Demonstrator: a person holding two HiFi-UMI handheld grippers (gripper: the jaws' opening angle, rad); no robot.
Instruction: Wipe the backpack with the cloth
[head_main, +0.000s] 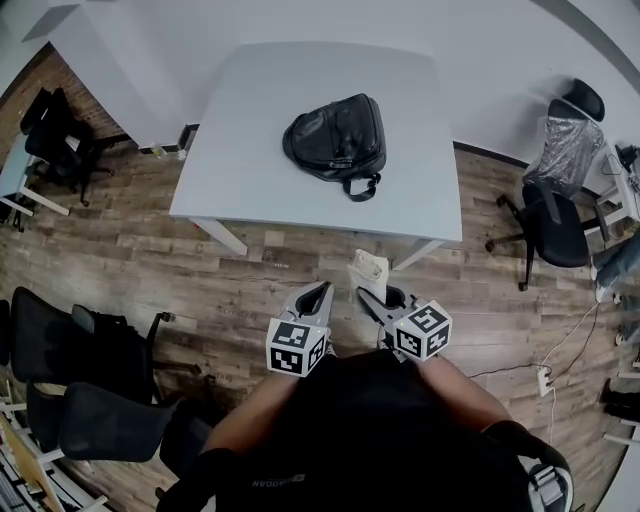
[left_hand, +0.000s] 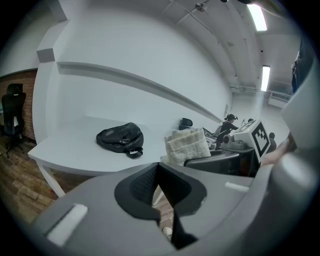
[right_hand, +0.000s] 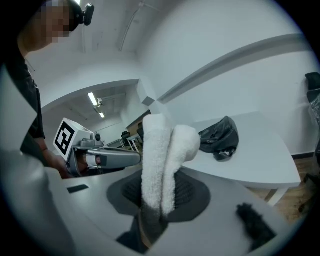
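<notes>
The backpack (head_main: 335, 135) lies flat near the middle of the table (head_main: 250, 150), at 12 o'clock from both grippers and well apart from them. Its length runs roughly 9 to 3, and the handle loop is on its 5 o'clock edge, towards the person. The right gripper (head_main: 368, 296) is clamped on the cloth (head_main: 368, 270), which stands up folded out of the jaws towards 12. The left gripper (head_main: 320, 292), just beside it at 9, has its jaws drawn together on nothing. Both sit about equally far from the backpack, so I judge the reach is straight ahead with the right. The backpack's far side is hidden, any dirt on it is too small to tell, and the cloth's gripped end is buried between the pads
</notes>
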